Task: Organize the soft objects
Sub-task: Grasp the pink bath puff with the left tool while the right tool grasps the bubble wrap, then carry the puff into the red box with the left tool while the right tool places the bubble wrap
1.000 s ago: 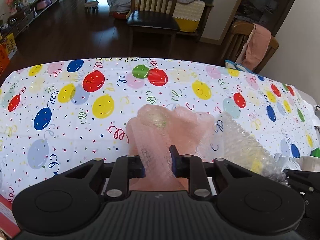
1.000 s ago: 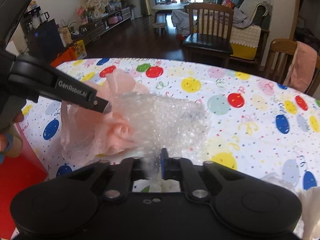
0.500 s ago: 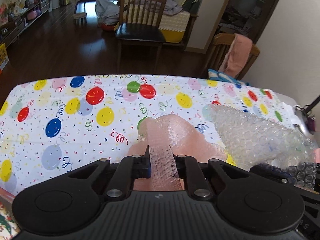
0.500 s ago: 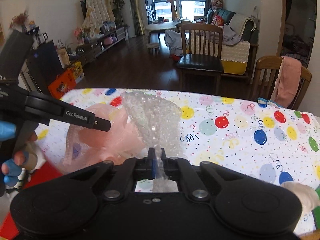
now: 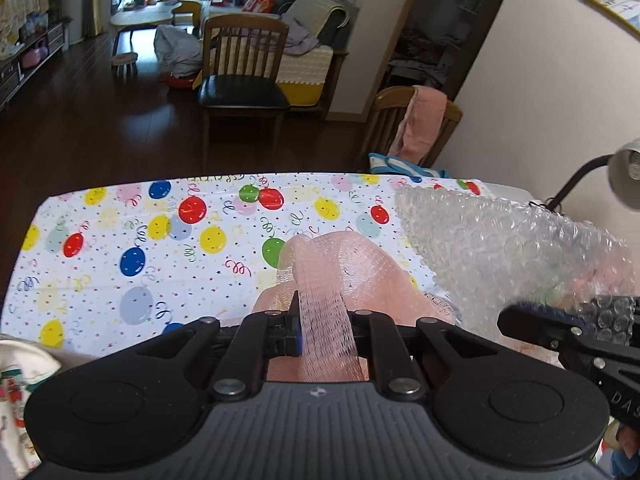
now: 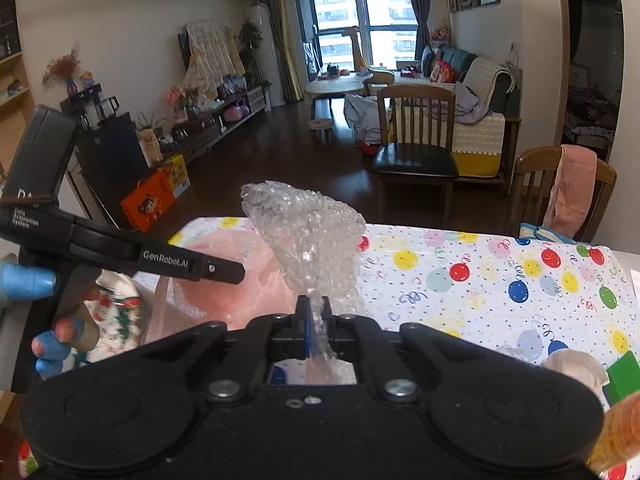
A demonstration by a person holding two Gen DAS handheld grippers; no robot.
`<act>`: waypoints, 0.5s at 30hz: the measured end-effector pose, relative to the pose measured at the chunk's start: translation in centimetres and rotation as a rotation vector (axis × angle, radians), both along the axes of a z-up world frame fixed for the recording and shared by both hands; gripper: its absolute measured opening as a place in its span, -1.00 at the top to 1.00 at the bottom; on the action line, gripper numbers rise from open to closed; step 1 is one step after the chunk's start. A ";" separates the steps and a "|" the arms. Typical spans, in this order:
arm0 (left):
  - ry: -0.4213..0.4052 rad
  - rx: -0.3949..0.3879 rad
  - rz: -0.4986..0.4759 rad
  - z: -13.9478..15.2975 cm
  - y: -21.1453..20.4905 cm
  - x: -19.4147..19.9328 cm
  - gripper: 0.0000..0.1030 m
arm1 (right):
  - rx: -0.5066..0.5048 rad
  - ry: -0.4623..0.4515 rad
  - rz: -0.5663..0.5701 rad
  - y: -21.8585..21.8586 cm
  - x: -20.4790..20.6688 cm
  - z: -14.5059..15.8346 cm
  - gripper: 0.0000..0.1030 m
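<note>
Pink mesh (image 5: 344, 268) is hanging pinched in the left gripper (image 5: 320, 334), its jaws clenched on a strip running straight forward. Just right of the mesh, bubble wrap (image 6: 308, 240) is standing up from the right gripper (image 6: 318, 320), jaws clamped on it, both above the worktop (image 5: 120, 240). "GenRobot.AI" is showing on the left gripper.

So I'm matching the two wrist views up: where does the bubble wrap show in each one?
Left wrist view: the bubble wrap fills the right side, right of the pink mesh, pinched at lower right by the right gripper.
Right wrist view: it stands at centre, rising from the closed fingers.
Shared landmark: the wooden chair with the black seat beyond the table.
</note>
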State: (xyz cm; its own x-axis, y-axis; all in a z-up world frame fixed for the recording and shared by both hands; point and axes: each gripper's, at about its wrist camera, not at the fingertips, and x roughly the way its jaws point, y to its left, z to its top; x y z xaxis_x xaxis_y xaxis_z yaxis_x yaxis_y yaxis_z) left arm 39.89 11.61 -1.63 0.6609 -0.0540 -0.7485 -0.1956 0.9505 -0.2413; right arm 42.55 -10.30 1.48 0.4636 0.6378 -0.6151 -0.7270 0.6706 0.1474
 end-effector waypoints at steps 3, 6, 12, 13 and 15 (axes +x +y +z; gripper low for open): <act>-0.015 0.002 -0.014 1.2 0.6 -1.9 0.76 | 0.020 0.006 0.002 0.3 -1.4 0.9 0.95; -0.026 0.008 -0.024 2.3 1.5 -3.7 0.76 | 0.037 0.011 0.006 0.8 -2.9 1.6 0.95; -0.033 0.017 -0.032 3.5 3.8 -7.3 0.76 | 0.057 0.019 0.022 2.7 -5.7 2.4 0.95; -0.035 0.015 -0.031 3.7 4.2 -7.9 0.76 | 0.060 0.020 0.028 3.2 -6.2 2.5 0.95; -0.037 0.022 -0.031 4.1 5.1 -9.3 0.76 | 0.057 0.019 0.041 4.2 -7.1 2.5 0.95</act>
State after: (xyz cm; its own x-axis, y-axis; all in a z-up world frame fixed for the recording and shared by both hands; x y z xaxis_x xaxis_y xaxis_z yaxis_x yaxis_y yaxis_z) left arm 30.60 16.71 2.45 0.6863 -0.0590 -0.7249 -0.1574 0.9610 -0.2272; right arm 35.41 -6.15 3.96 0.4254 0.6903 -0.5852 -0.7502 0.6307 0.1985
